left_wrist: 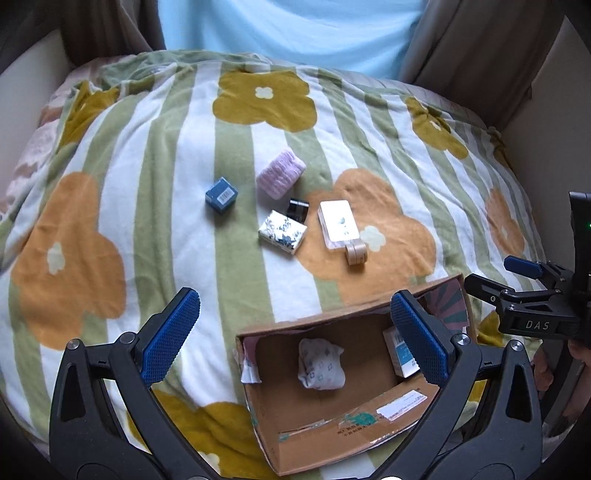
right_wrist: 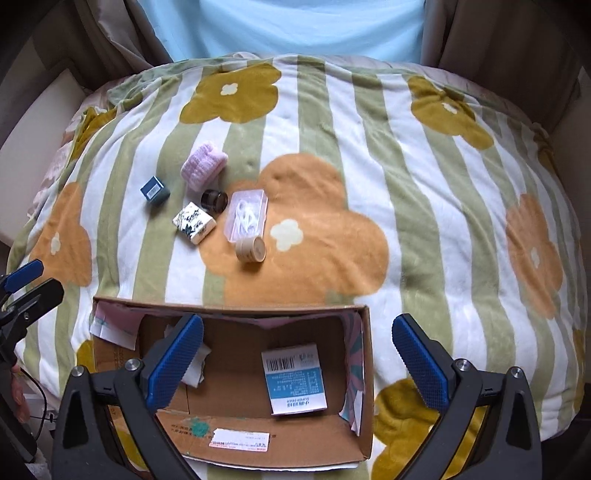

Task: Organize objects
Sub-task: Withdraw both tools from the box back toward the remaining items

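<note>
An open cardboard box (left_wrist: 332, 432) (right_wrist: 258, 443) lies on the bed, holding a crumpled white cloth (left_wrist: 320, 363) and a blue-and-white carton (right_wrist: 294, 382) (left_wrist: 400, 354). Beyond it lie a blue box (left_wrist: 221, 195) (right_wrist: 155, 191), a folded purple towel (left_wrist: 280, 173) (right_wrist: 203, 166), a floral packet (left_wrist: 282, 231) (right_wrist: 194, 222), a dark jar (left_wrist: 297, 209) (right_wrist: 215, 200), a clear plastic case (left_wrist: 338, 225) (right_wrist: 246, 215) and a tape roll (left_wrist: 356, 253) (right_wrist: 252, 249). My left gripper (left_wrist: 295, 336) is open and empty above the box's left part. My right gripper (right_wrist: 297, 356) is open and empty over the box.
A striped flower-print blanket (left_wrist: 147, 184) (right_wrist: 443, 221) covers the bed. A light blue pillow (left_wrist: 288, 29) and curtains stand at the far end. The right gripper's body (left_wrist: 535, 295) shows at the right in the left wrist view; the left gripper's fingers (right_wrist: 22, 280) show at the left in the right wrist view.
</note>
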`<action>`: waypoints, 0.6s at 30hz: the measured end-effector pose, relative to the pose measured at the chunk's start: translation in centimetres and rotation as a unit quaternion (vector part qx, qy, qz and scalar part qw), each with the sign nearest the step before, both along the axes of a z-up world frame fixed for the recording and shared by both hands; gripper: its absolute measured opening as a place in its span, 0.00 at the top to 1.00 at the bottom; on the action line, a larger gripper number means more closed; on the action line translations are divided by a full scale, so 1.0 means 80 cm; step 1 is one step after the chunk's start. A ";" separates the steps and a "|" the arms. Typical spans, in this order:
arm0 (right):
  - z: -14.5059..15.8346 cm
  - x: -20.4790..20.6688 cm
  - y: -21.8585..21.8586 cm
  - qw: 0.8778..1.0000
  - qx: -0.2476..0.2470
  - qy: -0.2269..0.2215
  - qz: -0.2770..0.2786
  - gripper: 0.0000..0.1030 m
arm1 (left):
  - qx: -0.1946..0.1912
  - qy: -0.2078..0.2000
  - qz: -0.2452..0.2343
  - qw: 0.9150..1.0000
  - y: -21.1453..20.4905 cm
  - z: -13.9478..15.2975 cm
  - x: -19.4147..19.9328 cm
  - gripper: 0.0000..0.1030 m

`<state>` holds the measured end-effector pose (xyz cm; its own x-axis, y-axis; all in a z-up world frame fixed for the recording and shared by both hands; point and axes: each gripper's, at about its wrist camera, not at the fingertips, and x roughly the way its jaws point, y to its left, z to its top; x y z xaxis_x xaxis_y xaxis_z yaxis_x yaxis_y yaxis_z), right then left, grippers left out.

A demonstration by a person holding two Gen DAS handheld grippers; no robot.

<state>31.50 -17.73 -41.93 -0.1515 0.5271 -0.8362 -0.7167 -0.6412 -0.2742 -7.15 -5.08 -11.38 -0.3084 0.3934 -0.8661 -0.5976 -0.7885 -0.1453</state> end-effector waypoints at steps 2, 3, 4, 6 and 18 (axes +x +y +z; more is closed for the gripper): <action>0.006 -0.011 0.005 1.000 0.003 0.005 -0.003 0.01 | -0.001 0.010 -0.006 1.000 0.001 0.006 -0.013 0.00; 0.009 -0.016 0.008 1.000 0.004 0.007 -0.005 0.01 | -0.002 0.015 -0.011 1.000 0.002 0.008 -0.021 0.00; 0.011 -0.023 0.010 1.000 0.005 0.009 -0.007 0.01 | -0.003 0.020 -0.015 1.000 0.003 0.010 -0.029 0.00; 0.012 -0.037 0.014 1.000 0.010 0.009 -0.010 0.01 | -0.006 0.029 -0.024 0.999 0.005 0.011 -0.045 0.00; -0.042 -0.131 0.073 0.999 -0.019 0.011 -0.047 0.01 | -0.043 0.059 -0.074 0.995 0.022 -0.045 -0.160 0.00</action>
<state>21.05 -11.88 -45.32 -0.1207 0.5077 -0.8530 -0.7801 -0.5799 -0.2348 -19.98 -3.33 -14.99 -0.3544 0.3679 -0.8597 -0.7174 -0.6966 -0.0023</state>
